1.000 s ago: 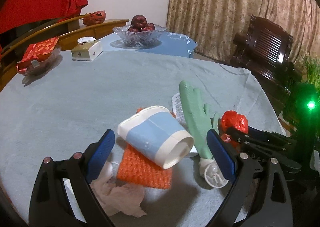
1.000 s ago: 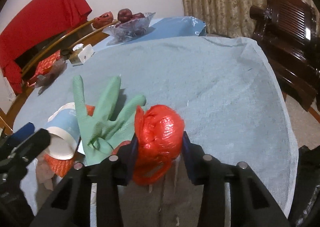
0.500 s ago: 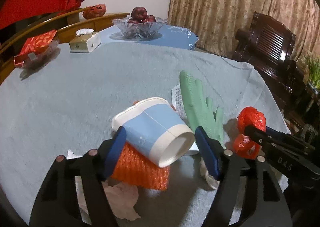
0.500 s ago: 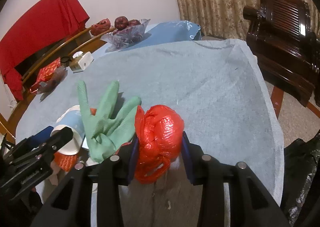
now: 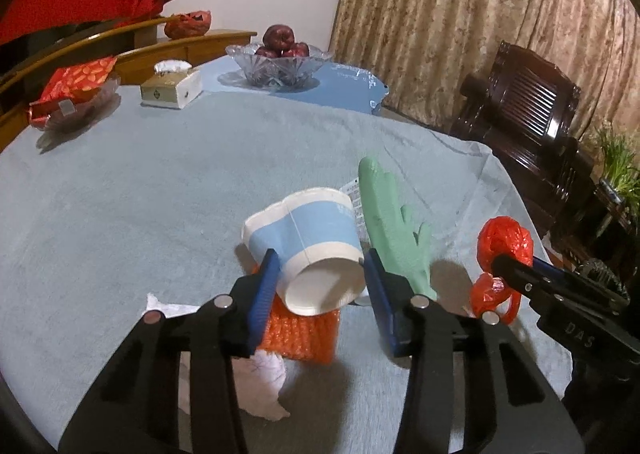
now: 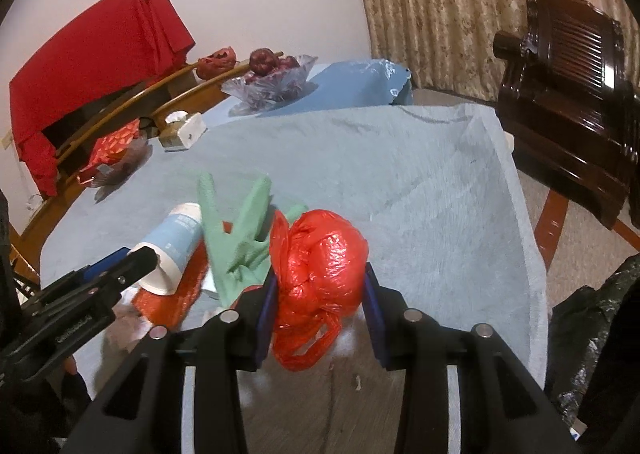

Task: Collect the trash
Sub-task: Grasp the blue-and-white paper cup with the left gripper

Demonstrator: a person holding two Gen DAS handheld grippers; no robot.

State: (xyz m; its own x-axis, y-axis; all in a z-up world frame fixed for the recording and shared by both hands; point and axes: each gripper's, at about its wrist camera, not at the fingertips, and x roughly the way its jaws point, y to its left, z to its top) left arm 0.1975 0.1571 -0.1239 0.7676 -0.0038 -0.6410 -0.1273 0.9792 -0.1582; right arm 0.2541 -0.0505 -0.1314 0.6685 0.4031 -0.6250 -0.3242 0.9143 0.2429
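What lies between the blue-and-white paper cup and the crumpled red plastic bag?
A green rubber glove lies flat between the paper cup and the red bag, seen in both wrist views.
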